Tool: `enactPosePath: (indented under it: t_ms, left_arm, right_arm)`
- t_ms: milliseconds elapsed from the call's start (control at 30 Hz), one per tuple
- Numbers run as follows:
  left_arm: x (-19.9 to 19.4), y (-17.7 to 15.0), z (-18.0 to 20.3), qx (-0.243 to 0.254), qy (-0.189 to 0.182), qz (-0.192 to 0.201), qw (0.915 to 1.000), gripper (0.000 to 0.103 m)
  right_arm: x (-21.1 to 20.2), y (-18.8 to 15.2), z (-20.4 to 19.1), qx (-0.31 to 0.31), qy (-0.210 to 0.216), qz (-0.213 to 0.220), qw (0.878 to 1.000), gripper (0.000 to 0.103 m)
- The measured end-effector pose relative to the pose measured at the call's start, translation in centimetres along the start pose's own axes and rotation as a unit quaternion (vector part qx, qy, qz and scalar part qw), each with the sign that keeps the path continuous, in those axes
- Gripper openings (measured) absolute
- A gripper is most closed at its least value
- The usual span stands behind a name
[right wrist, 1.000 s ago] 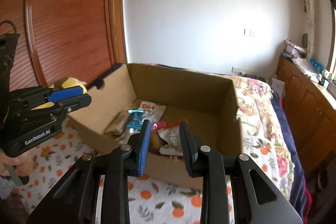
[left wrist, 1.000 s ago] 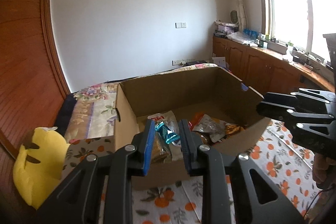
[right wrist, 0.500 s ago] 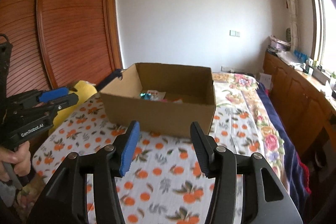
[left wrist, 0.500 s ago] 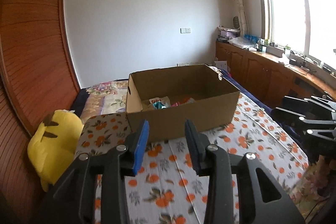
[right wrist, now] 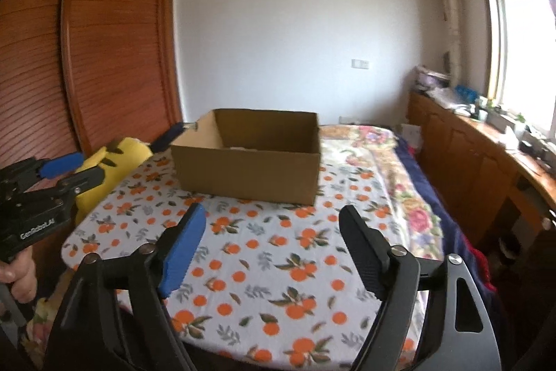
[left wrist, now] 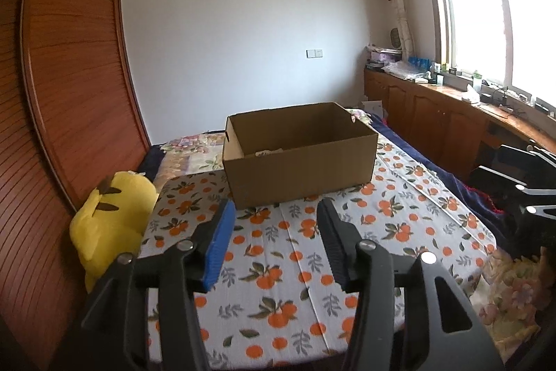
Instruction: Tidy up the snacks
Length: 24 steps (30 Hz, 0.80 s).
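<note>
The room has white walls, a wooden sliding wardrobe (left wrist: 69, 99) on the left side and a long wooden cabinet (left wrist: 448, 124) under the window (left wrist: 493, 16) on the right. In the middle stands a desk covered by a white cloth with orange fruit print (left wrist: 278, 252), and behind it is a bed with a flowered cover (right wrist: 375, 141). The cardboard box (left wrist: 299, 159) sits on the far part of the desk, open at the top; inside it only a small piece of the snacks (left wrist: 269, 152) shows over the near wall. A yellow plush toy (left wrist: 107, 214) lies beside the left edge of the desk. Both tools hang over the near part of the cloth, well apart from the box. The left tool (left wrist: 274, 232) has just been opening and is partly spread, with nothing between its jaws. The right tool (right wrist: 274, 232) has also just been opening, stands wider, and is also released and empty.
</note>
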<state>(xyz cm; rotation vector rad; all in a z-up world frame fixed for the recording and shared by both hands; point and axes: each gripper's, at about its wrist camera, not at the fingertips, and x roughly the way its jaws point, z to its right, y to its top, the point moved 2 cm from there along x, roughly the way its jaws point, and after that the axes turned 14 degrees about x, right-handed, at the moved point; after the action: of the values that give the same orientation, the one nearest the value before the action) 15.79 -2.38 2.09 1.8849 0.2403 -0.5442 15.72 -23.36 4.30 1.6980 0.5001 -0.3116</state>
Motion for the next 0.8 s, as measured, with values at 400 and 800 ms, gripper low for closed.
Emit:
enactPosePath:
  t_ms: [400, 800]
  left_arm:
    - [-3.7, -3.3, 0.3, -0.039, 0.021, 0.011, 0.999, 0.086]
    - [-4.8, -5.1, 0.9, -0.035, 0.046, 0.008, 0.9983, 0.103]
  right_arm:
    - [-2.2, -2.8, 0.6, 0.018, -0.003, 0.008, 1.0, 0.103]
    - [-2.3, -4.6, 0.9, 0.025, -0.025, 0.009, 0.999, 0.103]
